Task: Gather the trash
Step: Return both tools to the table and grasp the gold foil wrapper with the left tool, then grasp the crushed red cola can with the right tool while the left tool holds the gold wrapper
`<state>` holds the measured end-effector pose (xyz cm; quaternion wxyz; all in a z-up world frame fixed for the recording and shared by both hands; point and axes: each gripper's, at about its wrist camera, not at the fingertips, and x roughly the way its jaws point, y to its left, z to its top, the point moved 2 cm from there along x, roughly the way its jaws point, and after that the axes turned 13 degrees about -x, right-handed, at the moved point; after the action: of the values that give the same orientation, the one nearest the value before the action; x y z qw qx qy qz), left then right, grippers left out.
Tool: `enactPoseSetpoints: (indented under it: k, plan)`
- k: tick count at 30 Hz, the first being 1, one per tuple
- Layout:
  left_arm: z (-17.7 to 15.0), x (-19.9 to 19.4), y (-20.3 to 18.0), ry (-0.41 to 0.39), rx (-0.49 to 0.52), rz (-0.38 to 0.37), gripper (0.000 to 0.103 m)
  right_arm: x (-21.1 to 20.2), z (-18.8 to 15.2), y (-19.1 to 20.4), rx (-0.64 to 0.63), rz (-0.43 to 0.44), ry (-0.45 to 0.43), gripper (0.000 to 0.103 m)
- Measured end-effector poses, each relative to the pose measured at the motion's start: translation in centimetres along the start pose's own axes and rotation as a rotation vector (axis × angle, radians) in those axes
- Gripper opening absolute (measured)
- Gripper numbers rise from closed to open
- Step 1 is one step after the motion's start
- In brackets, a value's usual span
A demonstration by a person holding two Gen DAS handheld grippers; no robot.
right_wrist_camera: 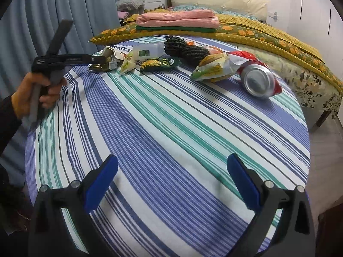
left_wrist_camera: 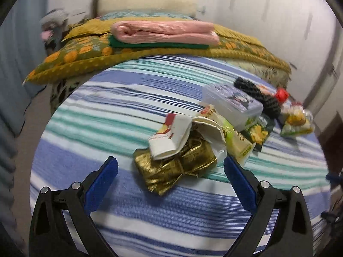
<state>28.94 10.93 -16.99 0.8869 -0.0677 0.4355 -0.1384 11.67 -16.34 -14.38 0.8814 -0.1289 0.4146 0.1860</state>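
Left tool [left_wrist_camera: 170,165], spread wide, frames a gold wrapper [left_wrist_camera: 173,169]; only the right view shows the can [right_wrist_camera: 260,82].

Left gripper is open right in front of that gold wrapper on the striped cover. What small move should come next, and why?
Probably ease the left gripper forward and shut on the gold wrapper: its jaws stand open, the wrapper lies nearest between them, and nothing is held.

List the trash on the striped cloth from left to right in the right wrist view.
Gold wrapper → yellow packet → dark green packet → burger-print bag → can.
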Motion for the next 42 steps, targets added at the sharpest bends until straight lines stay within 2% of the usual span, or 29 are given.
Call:
enactPoseSetpoints:
  k: [3, 6, 7, 9, 12, 15, 16, 19, 21, 23, 26, 33, 36, 38, 40, 42]
  plan:
    - [-0.6, 0.4, -0.6, 0.048, 0.041, -0.076, 0.098, 0.0, 0.0, 0.0, 0.004, -0.006, -0.005, 0.098]
    - [-2.5, -0.8, -1.7, 0.119, 0.094, -0.214, 0.098, -0.1, -0.1, -0.4, 0.019, -0.010, -0.010, 0.098]
    - [-3.9, -1.9, -2.5, 0.153, 0.145, -0.265, 0.098, -0.2, -0.2, -0.6, 0.025, -0.011, -0.012, 0.098]
    - [-5.8, -3.4, -3.4, 0.171, 0.216, -0.292, 0.098, -0.4, -0.3, -0.9, 0.040, -0.016, -0.020, 0.098]
    - [-6.6, -4.3, -3.9, 0.134, 0.236, -0.242, 0.098, -0.1, -0.2, -1.2, 0.059, -0.011, -0.019, 0.098]
    - [-5.1, -2.9, -3.2, 0.057, 0.173, -0.075, 0.098, 0.3, 0.0, -1.1, 0.075, -0.002, -0.009, 0.098]
    - [-4.3, -2.2, -2.8, 0.044, 0.132, -0.054, 0.098, 0.3, 0.0, -1.0, 0.080, 0.004, -0.008, 0.098]
    - [-2.9, -0.6, -2.6, 0.047, 0.056, -0.074, 0.095, 0.2, -0.2, -0.8, 0.079, 0.000, -0.005, 0.098]
    - [-2.6, 0.0, -3.3, 0.056, 0.070, -0.071, 0.080, 0.0, -0.3, -0.9, 0.080, -0.008, -0.004, 0.098]
    - [-2.9, 0.2, -4.1, 0.077, 0.102, -0.034, 0.060, -0.2, -0.6, -1.1, 0.090, -0.016, -0.004, 0.098]
    - [-4.1, -0.6, -4.5, 0.093, 0.121, 0.004, 0.047, -0.4, -0.8, -1.6, 0.106, -0.022, -0.009, 0.098]
    - [-8.7, -5.2, -6.8, 0.094, 0.007, -0.084, 0.049, -0.2, -1.2, -2.7, 0.144, -0.016, -0.013, 0.098]
    - [-10.3, -5.5, -8.3, 0.088, -0.012, -0.087, 0.061, -0.1, -1.3, -3.7, 0.177, -0.007, -0.015, 0.098]
    - [-10.7, -5.0, -9.2, 0.076, 0.015, -0.061, 0.070, 0.1, -0.8, -4.7, 0.194, -0.010, -0.012, 0.098]
    - [-10.8, -4.3, -9.8, 0.072, 0.028, -0.030, 0.074, 0.1, -0.1, -5.4, 0.192, -0.015, -0.018, 0.098]
    - [-10.6, -3.8, -10.2, 0.070, 0.041, -0.023, 0.080, -0.3, 0.7, -7.4, 0.212, -0.066, -0.031, 0.098]
